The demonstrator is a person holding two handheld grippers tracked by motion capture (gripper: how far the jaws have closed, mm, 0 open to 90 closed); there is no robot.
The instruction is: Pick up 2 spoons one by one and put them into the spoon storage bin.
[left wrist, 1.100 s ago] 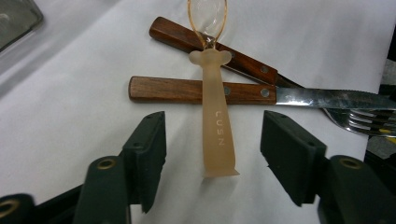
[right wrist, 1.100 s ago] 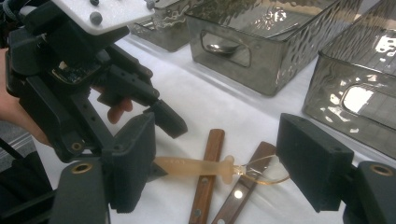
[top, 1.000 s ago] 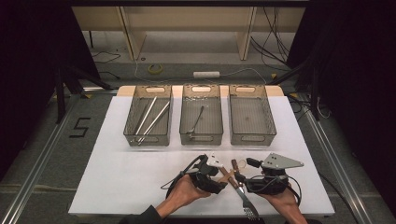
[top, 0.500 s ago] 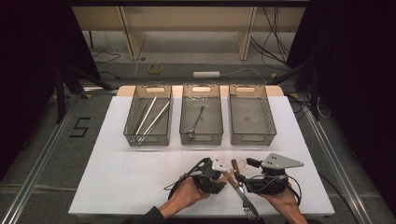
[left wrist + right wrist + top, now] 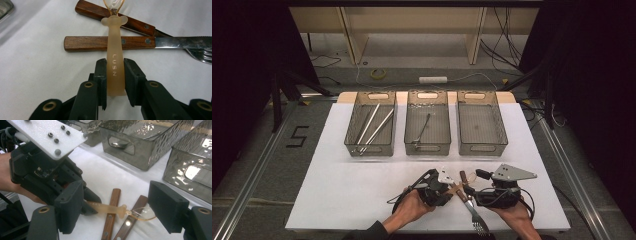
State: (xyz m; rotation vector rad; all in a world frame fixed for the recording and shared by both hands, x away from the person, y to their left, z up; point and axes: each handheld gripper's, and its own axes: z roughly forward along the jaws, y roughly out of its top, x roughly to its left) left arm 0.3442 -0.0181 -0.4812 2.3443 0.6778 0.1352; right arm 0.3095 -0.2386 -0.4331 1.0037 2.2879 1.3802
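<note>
Closing: the left gripper (image 5: 115, 75) has just been drawing its jaws in on the handle of a translucent peach spoon (image 5: 115, 53); they now stand narrow, pressing the handle from both sides.
Spoon's place: near the front edge of the white worktop (image 5: 337, 200), lying across two wooden-handled pieces, a knife (image 5: 130, 43) and a fork (image 5: 473, 215), with its clear bowl pointing away from the left gripper.
Change: a second ago the same jaws stood wide around the handle; both hands have kept their place.
Meaning: the grasp looks made, so lifting the spoon clear of the knife and fork is likely next.
Right gripper (image 5: 120, 212): jaws wide apart and empty, just beside the spoon's bowl end.
Trays: three clear trays (image 5: 371, 125) at the back, the left with long metal sticks, the middle with one metal utensil, the right one empty.
Risk: the knife under the spoon may shift as it rises.
</note>
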